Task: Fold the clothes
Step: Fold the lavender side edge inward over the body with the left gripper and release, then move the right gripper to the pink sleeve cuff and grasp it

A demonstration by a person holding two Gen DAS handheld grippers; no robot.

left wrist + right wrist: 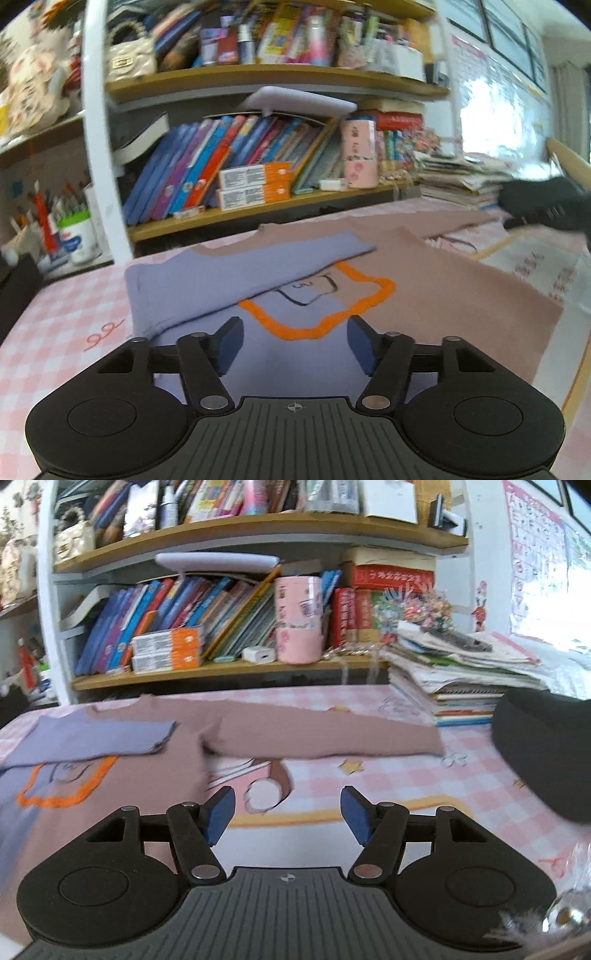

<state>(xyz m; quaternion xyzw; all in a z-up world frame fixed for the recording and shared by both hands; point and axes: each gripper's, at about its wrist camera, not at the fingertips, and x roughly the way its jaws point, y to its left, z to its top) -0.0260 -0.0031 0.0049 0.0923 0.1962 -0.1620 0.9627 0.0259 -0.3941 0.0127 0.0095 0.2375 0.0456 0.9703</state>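
A two-tone sweater point(436, 295) lies flat on the table, mauve on the right and lavender on the left, with an orange-outlined picture on its chest. Its lavender sleeve point(236, 273) is folded across the body. The mauve sleeve point(332, 734) stretches out straight to the right. My left gripper point(295, 343) hovers open over the sweater's lower front, nothing between its blue pads. My right gripper point(288, 812) is open above the tablecloth, just right of the sweater's side edge point(201, 775). It shows as a dark shape point(546, 206) in the left wrist view.
A pink checked tablecloth point(424, 786) covers the table. Behind it stand bookshelves point(258, 210) full of books and a pink cup point(299, 620). A stack of papers point(461, 675) sits at the back right. A dark rounded object point(546, 746) lies at the right edge.
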